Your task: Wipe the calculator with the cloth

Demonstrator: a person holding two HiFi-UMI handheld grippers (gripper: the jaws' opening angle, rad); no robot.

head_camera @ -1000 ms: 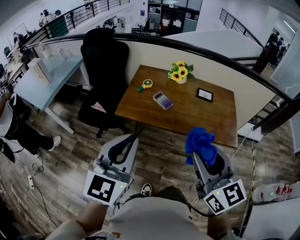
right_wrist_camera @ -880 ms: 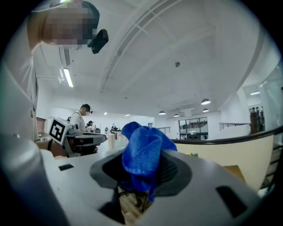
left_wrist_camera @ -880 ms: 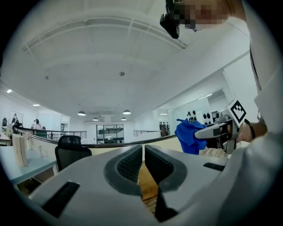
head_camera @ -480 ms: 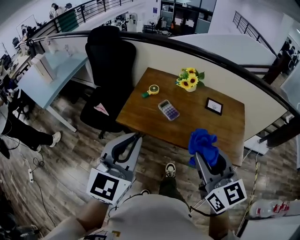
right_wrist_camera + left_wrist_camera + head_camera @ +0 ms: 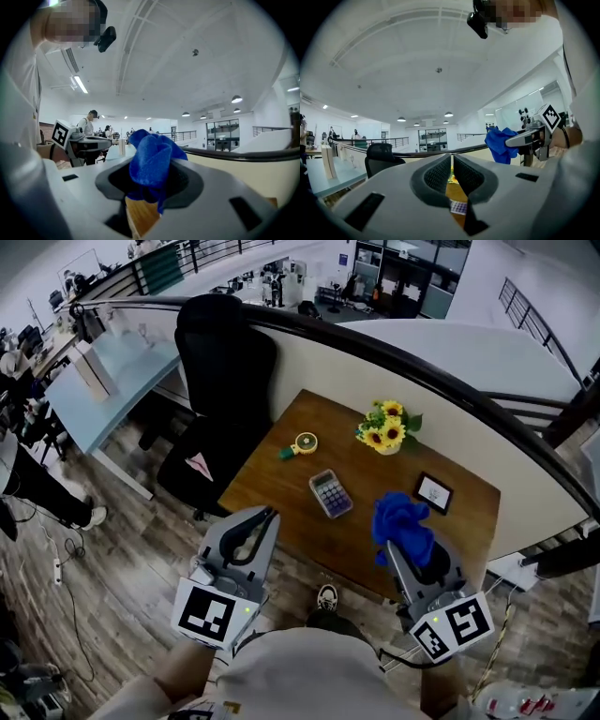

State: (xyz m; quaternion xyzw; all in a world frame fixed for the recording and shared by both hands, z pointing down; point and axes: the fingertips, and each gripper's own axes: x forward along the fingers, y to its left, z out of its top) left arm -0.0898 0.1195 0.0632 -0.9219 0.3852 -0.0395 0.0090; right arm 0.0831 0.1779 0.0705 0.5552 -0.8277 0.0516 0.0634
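The table (image 5: pixel 274 465) has drawn closer, bringing the calculator (image 5: pixel 331 493) almost within reach of the right tongs (image 5: pixel 406 545) pinching the blue cloth (image 5: pixel 401 524); the left tongs (image 5: pixel 266 517) are pressed together, empty.

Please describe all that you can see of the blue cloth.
The blue cloth is a soft, crumpled fabric, bunched into a loose lump of folds. The right tool is shut on its lower part, so most of it sticks out beyond the jaws. In the head view it shows over the near part of the wooden table, apart from the calculator. Only the tool touches it.
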